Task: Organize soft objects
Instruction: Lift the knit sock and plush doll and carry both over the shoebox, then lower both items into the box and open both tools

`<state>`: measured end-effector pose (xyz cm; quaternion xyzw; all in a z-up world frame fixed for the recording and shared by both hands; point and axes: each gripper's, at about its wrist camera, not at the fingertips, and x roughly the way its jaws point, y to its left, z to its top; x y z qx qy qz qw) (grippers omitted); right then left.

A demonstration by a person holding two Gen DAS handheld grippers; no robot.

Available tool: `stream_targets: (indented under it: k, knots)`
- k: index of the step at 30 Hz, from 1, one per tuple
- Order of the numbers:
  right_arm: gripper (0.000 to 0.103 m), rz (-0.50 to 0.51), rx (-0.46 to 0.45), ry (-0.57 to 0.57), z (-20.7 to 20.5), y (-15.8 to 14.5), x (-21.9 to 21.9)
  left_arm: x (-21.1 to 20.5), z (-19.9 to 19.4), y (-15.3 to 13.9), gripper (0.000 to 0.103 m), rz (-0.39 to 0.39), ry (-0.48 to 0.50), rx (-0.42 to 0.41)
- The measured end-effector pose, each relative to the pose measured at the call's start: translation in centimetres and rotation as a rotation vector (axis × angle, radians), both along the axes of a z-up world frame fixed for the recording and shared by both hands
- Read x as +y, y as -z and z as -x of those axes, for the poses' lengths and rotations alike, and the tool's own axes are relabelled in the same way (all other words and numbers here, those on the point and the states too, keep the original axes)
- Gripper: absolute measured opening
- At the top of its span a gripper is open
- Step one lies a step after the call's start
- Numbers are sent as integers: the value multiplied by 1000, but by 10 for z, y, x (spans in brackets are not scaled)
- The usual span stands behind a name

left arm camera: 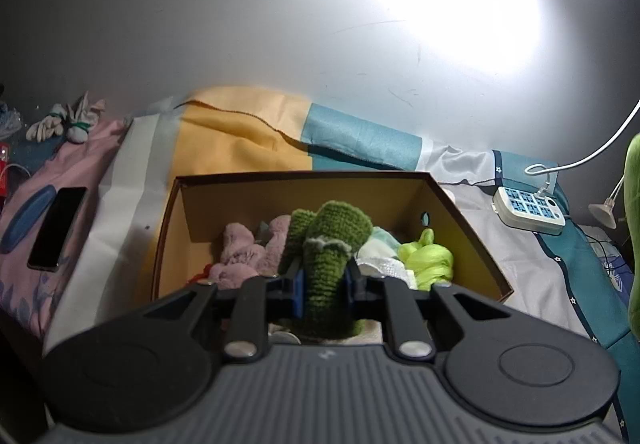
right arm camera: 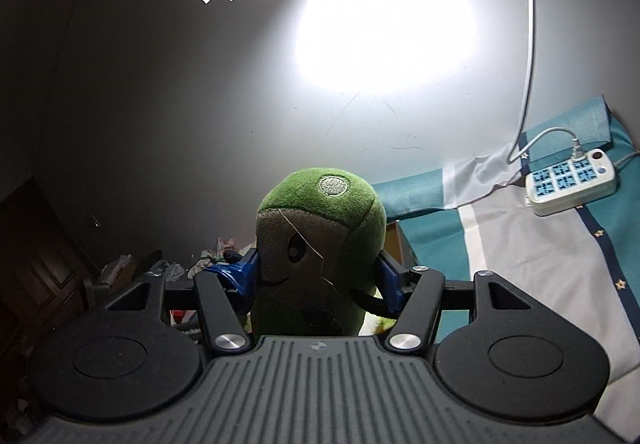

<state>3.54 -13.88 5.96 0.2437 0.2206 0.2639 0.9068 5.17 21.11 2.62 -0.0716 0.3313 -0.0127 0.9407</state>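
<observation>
The left gripper (left arm camera: pixel 323 280) clamps a green knitted woollen piece (left arm camera: pixel 326 264) above the brown cardboard box (left arm camera: pixel 472 244), the right gripper (right arm camera: pixel 318 280) squeezes a green plush toy (right arm camera: pixel 320 244), which may slip out sideways

Left gripper (left arm camera: pixel 323 284) and knit (left arm camera: pixel 326 264) block the near box (left arm camera: pixel 400 200) floor; the knit's lower end drops behind the gripper body. Pink plush (left arm camera: pixel 248 252) and yellow-green cloth (left arm camera: pixel 428 258) only partly show; a red scrap beside the pink one is too small to identify. Green shape (left arm camera: pixel 634 228) cut by right edge. Right view: plush (right arm camera: pixel 320 244) base hidden by gripper body, box behind it nearly all covered. Far-left clutter (right arm camera: pixel 160 268) too dark to identify.
</observation>
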Motion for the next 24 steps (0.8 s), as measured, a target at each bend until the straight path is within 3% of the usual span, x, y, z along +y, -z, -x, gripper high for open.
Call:
stream_targets:
  k: [5,10,14,20,24]
  knots:
    - [45,61,-17,-45,-37,-2,44,7,-20,19,17,20,-17,44]
    - [45,159,26,-56,-75,19,84,12,-37,38,19,21,-24,87]
    - [45,241,49,-44,-101,40,111,17,-46,51,26,21,-42,109]
    - [49,352,101,16,-132,72,141,21,-48,55,56,0,-41,103]
    - [51,366,159,-1,-150,88,148,24,-45,51,61,5,-27,100]
